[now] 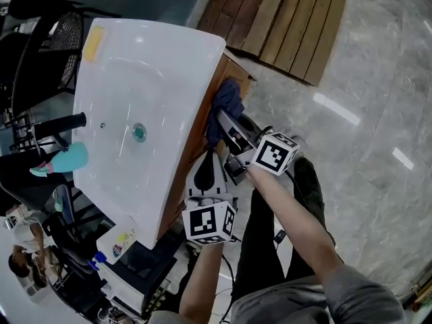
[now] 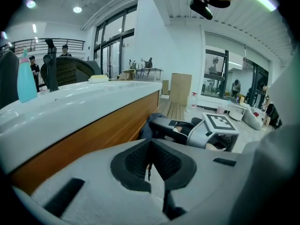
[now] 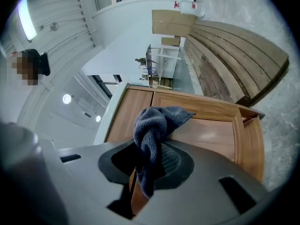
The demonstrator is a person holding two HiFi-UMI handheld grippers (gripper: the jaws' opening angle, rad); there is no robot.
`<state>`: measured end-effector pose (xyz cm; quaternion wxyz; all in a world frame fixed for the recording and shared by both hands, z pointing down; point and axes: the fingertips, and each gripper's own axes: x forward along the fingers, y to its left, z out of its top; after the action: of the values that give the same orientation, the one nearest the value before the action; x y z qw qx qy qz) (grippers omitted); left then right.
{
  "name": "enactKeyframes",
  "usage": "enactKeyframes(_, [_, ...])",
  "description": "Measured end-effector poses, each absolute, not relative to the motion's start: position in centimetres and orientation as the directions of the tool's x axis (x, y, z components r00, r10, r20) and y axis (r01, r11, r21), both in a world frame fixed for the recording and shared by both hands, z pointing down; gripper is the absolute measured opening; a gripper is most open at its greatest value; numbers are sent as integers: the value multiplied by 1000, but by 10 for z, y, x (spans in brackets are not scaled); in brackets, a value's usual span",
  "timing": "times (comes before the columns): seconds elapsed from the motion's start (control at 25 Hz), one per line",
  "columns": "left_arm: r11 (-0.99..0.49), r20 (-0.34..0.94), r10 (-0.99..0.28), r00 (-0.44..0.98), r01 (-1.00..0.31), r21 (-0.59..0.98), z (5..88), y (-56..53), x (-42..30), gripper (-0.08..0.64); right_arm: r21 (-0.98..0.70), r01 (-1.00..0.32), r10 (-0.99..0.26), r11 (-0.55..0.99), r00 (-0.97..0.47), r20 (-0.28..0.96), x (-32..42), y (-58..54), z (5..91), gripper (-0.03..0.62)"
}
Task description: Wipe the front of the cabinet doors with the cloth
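1. Your right tool is clamped on the cloth. The jaws pinch a dark blue fold between them, and the rest bunches up above the pads.
2. In the head view, that right tool points at the front of the cabinet, with the cloth up against the wood just under the sink's rim.
3. The right gripper view shows the cloth lying over the framed cabinet door, near its upper left corner. The neighbouring panel runs on to the left.
4. Your left tool has its jaws together, the dark pads meeting along a thin line with nothing between them.
5. In the head view, the left tool sits just beside the cabinet front, nearer to you than the right one. The two tools are close together but apart.
6. The white sink tops the cabinet, with a black faucet at its far side.
7. A teal bottle stands near the faucet, and a yellow sponge lies at one corner of the sink.
8. Beyond the cabinet lies a slatted wooden platform on the glossy stone floor.
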<state>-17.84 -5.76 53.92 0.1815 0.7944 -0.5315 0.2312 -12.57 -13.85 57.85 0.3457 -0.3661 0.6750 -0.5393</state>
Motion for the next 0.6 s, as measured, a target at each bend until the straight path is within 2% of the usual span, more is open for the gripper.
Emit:
enactKeyframes(0.32, [-365,562,-759,330,-930,53,545,-59,-178,8,-978,-140,-859,152,-509,-60,-127,-139,583,74])
enactKeyframes(0.6, [-371,568,-748,344,-926,73,564,-61,-176,8,-981,-166,-851,105,-525,-2,-130,-143,610,74])
